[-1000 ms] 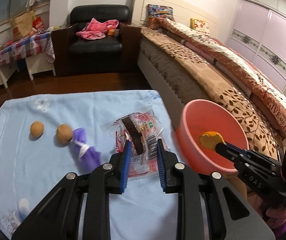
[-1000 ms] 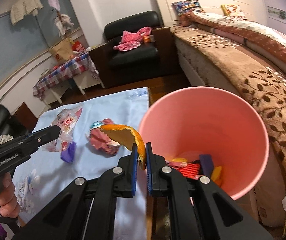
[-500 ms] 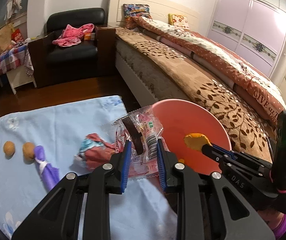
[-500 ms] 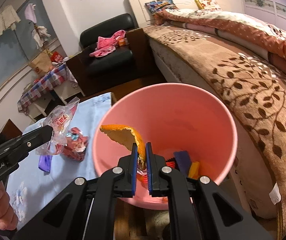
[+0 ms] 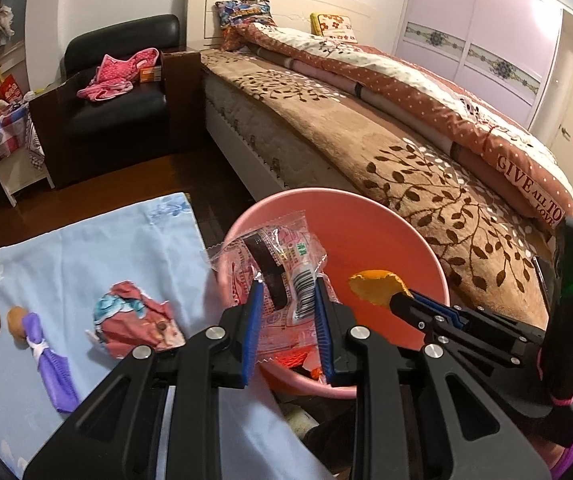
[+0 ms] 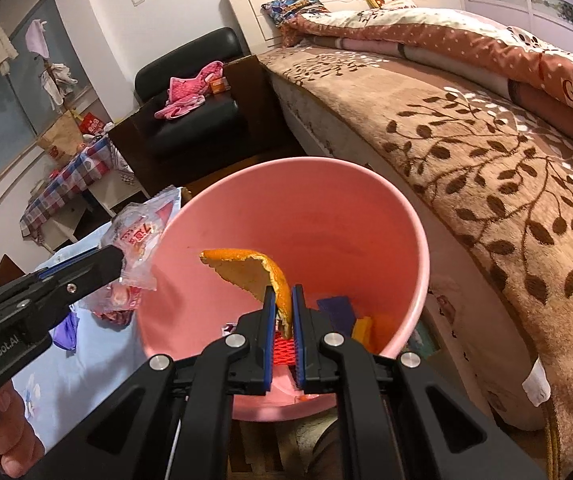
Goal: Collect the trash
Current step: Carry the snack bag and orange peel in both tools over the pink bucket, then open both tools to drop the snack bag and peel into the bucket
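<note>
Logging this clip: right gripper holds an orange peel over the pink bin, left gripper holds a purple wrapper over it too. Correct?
Not quite. The left gripper holds a clear red-printed snack wrapper, as the left wrist view shows; the purple wrapper lies on the blue cloth. The right gripper does hold the orange peel over the pink bin.

The clear snack wrapper point(image 5: 276, 276) is covering part of the near-left rim of the pink bin point(image 5: 370, 240) in the left wrist view, and the left gripper point(image 5: 288, 300) is hiding the wrapper's lower edge. In the right wrist view the right gripper point(image 6: 282, 304) and the orange peel point(image 6: 254, 270) are blocking most of the bin's bottom, so the red mesh point(image 6: 284, 350) and the purple and yellow scraps point(image 6: 348, 316) there are showing only in part and staying unidentifiable. The purple wrapper point(image 6: 66, 330) is peeking out from behind the left gripper's body.
</note>
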`<state>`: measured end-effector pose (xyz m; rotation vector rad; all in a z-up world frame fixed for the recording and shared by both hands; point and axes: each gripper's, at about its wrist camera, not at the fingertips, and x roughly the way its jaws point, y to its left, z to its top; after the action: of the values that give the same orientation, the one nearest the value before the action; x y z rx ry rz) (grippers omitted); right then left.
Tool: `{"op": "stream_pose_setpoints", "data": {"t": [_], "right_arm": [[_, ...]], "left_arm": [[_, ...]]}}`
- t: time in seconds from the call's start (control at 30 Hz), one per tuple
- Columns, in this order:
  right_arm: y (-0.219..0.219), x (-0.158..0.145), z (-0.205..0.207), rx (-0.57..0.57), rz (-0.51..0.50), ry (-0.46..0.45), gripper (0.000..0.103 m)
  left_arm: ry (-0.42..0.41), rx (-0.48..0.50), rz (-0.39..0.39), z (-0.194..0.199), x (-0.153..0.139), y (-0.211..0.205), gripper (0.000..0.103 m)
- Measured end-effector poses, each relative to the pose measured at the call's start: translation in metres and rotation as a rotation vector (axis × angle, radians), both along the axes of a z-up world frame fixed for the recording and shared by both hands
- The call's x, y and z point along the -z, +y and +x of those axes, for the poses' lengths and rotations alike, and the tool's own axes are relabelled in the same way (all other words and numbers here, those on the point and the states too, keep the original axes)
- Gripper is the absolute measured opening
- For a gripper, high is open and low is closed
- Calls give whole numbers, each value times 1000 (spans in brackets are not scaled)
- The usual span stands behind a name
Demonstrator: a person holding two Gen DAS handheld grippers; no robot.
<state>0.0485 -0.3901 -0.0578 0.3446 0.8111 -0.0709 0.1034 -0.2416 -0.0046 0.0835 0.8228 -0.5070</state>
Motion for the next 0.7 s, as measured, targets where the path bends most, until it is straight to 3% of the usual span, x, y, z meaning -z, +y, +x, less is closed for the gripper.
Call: {"op": "stream_pose_setpoints", "data": {"t": [0.7], "right_arm": [[-15, 17, 8, 33, 14, 33, 8]], "left_arm": [[51, 42, 42, 7, 27, -30, 25]]}}
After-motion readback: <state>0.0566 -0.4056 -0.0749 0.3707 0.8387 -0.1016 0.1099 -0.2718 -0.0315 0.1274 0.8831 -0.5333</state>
